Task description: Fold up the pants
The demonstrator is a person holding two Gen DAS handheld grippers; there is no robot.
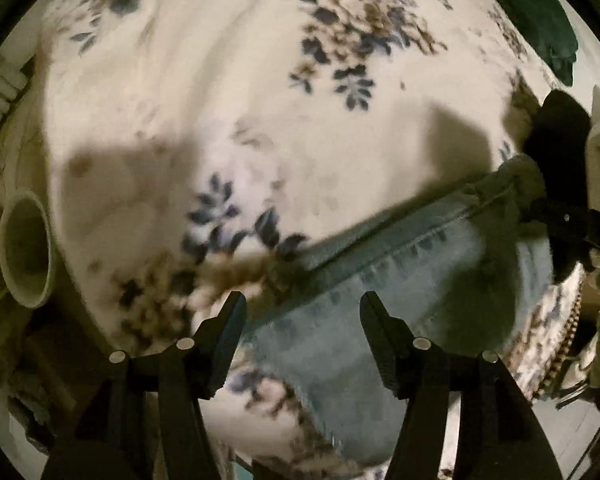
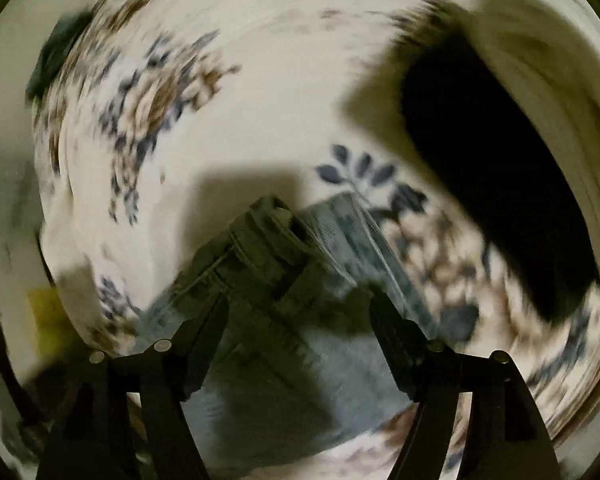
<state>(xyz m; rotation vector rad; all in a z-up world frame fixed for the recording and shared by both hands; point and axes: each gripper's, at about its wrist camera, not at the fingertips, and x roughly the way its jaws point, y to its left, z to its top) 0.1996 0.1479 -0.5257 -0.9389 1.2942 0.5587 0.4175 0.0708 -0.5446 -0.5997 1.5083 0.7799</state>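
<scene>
Light blue denim pants (image 1: pixel 400 276) lie on a white bedspread with a blue and brown flower print (image 1: pixel 204 92). My left gripper (image 1: pixel 302 308) is open and hovers over a frayed leg end at the near edge. At the right of the left wrist view the other gripper (image 1: pixel 560 200) shows dark at the pants' far end. In the right wrist view, which is motion-blurred, my right gripper (image 2: pixel 300 300) is open above the bunched waistband of the pants (image 2: pixel 268 248). Neither gripper holds cloth.
A pale round cup-like object (image 1: pixel 26 252) stands off the bed's left edge. A dark green item (image 1: pixel 540 20) lies at the far right of the bed. A large black shape (image 2: pixel 492 184) beside a white pillow (image 2: pixel 548 64) lies to the right.
</scene>
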